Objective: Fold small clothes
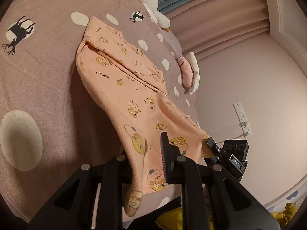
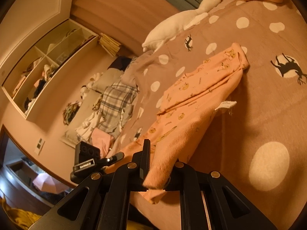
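Bedding (image 1: pixel 48 76) dotted white is overlaid by orange printed pyjamas (image 1: pixel 122 88), whose near hem is lifted and clamped by left gripper (image 1: pixel 153 153) and right gripper (image 2: pixel 159 168), best carried level toward the far hem.

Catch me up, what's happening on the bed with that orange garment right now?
A person is folding a small orange printed garment on the polka-dot bedspread. Each handheld gripper pinches a near corner: the left gripper and the right gripper are both shut on the near edge, lifting it off the bed while the far end lies on the spread. A white plush goose lies beyond. The fold is not finished yet.
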`<state>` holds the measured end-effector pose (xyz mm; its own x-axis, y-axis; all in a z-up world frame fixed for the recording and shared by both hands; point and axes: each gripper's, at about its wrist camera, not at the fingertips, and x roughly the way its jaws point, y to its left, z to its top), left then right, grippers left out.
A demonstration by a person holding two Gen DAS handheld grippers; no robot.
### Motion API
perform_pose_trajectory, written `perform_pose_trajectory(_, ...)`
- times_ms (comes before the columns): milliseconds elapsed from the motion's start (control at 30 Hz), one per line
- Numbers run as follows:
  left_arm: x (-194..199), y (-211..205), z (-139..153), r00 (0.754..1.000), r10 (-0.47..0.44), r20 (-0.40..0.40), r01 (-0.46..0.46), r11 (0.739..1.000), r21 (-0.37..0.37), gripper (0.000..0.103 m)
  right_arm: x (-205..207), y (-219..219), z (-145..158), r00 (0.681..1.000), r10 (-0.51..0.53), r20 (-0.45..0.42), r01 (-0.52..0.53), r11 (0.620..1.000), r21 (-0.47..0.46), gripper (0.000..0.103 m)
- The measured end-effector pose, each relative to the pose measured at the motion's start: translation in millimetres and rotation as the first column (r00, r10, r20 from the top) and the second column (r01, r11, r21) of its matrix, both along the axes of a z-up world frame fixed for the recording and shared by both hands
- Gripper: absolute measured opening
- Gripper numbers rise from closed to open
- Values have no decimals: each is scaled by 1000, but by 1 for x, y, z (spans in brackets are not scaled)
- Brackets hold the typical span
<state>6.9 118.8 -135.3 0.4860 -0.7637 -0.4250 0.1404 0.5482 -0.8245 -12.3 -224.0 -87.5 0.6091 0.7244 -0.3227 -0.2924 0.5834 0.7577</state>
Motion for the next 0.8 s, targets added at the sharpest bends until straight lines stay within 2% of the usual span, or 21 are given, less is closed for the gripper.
perform_pose_trajectory(300,4,1,2,1000,2,-3,-2,1000,-6,16,0,-3,-4,1000,1,-9,-1,1000,3,12)
perform_pose_trajectory(633,27,2,24,998,7,63,-7,1000,0,16,16,-3,21,998,-8,62,9,1000,-17,12)
perform_pose_trajectory(800,44,5,34,996,22,87,-21,1000,-8,16,33,-4,28,996,-29,86,29,1000,2,12)
